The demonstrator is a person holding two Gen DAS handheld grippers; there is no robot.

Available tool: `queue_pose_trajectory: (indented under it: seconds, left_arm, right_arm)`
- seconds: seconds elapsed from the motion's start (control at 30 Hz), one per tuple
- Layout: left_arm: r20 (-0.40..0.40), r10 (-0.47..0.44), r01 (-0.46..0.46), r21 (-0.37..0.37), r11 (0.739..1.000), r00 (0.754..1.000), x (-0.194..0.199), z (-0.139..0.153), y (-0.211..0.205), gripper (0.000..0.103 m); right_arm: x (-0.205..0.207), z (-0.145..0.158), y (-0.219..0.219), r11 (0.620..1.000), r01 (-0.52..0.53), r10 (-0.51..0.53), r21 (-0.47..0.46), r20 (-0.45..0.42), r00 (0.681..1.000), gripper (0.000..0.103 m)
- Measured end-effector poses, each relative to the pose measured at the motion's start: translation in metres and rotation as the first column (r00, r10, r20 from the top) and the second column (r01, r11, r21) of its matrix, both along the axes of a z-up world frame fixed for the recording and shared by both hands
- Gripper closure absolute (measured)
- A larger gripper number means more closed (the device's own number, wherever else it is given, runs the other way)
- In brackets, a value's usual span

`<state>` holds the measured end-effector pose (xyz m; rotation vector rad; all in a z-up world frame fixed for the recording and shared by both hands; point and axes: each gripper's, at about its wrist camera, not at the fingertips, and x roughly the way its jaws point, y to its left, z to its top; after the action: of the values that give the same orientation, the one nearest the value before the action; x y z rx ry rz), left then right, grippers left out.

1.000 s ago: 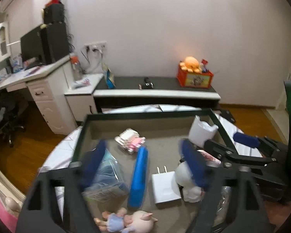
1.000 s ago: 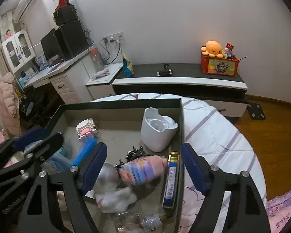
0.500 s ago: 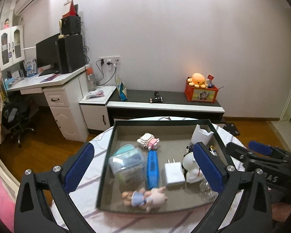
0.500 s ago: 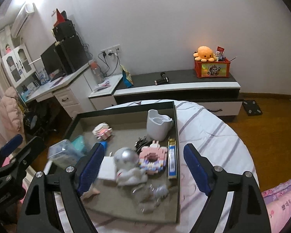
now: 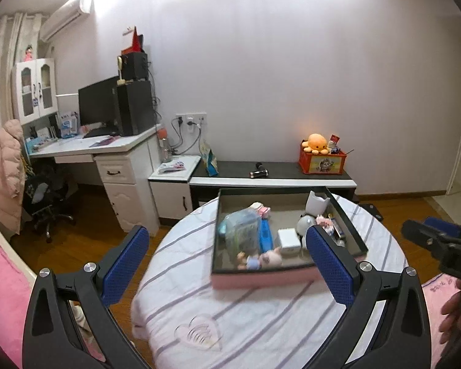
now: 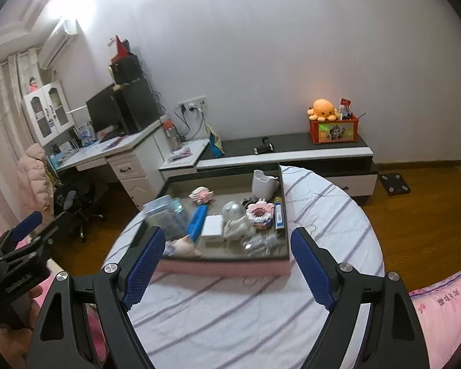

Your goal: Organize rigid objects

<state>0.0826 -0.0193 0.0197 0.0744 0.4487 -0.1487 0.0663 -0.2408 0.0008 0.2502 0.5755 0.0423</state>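
**Both grippers wide open and empty above the table; box of objects ahead**

1. My left gripper (image 5: 224, 264): jaws spread wide, blue pads bare, nothing held. It hangs over the near left part of the round table (image 5: 261, 316), clear of the box.
2. My right gripper (image 6: 227, 264): jaws likewise wide apart, nothing between them. It hangs over the striped cloth, just short of the box's near wall.
3. Box (image 6: 224, 267): shallow, pink outside, dark rim, on the far half of the table. All task objects lie inside it.
4. Contents, left to right in the right wrist view:
   - clear plastic container (image 6: 166, 215), at the left wall;
   - blue bar (image 6: 197, 222), lying lengthwise;
   - pig figure (image 6: 181, 247), near the front wall;
   - white charger block (image 6: 212, 230), beside the bar;
   - white round-headed figure (image 6: 235, 220), touching the charger;
   - pink block toy (image 6: 260, 213);
   - blue and gold slim box (image 6: 279, 212), along the right wall;
   - white cup (image 6: 265, 180), far right corner;
   - small pink block piece (image 6: 201, 195), towards the far wall.
5. Surroundings: low cabinet (image 5: 270, 176) behind the table, bearing an orange plush octopus (image 5: 316, 143).
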Motion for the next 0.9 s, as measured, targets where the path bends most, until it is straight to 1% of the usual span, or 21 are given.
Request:
queue_pose_trajectory:
  seconds: [0.1, 0.27, 0.47, 0.57, 0.67, 0.77, 0.9]
  left_arm:
    - [0.017, 0.02, -0.02, 0.003, 1.0, 1.0, -0.03, -0.002, 0.014, 0.0]
    - [0.021, 0.051, -0.051, -0.023, 0.998, 0.998, -0.068, -0.006, 0.033, 0.0]
    - [0.005, 0.094, -0.094, -0.062, 0.994, 0.996, -0.103, -0.014, 0.045, 0.0]
    - [0.009, 0.104, -0.103, -0.038, 0.994, 0.995, -0.115, -0.014, 0.043, 0.0]
    - [0.031, 0.11, -0.11, -0.005, 0.994, 0.993, -0.127, -0.01, 0.037, 0.0]
    - [0.054, 0.101, -0.101, 0.007, 0.995, 0.993, -0.14, -0.007, 0.033, 0.0]
    - [0.063, 0.098, -0.098, 0.008, 0.995, 0.993, -0.149, -0.003, 0.032, 0.0]
  right_arm:
    - [-0.034, 0.004, 0.011, 1.0, 0.002, -0.002, -0.009, 0.03, 1.0, 0.018]
    - [-0.079, 0.005, 0.022, 0.999, 0.041, -0.04, -0.01, 0.062, 0.997, 0.018]
    - [-0.11, 0.001, 0.038, 0.989, 0.122, -0.116, -0.078, 0.071, 0.991, 0.018]
    - [-0.123, 0.0, 0.05, 0.976, 0.166, -0.157, -0.141, 0.073, 0.985, 0.018]
    - [-0.133, 0.0, 0.059, 0.97, 0.172, -0.162, -0.172, 0.07, 0.984, 0.018]
    - [-0.143, 0.0, 0.065, 0.97, 0.167, -0.155, -0.178, 0.078, 0.985, 0.018]
    - [-0.152, 0.003, 0.065, 0.974, 0.157, -0.143, -0.166, 0.096, 0.985, 0.018]
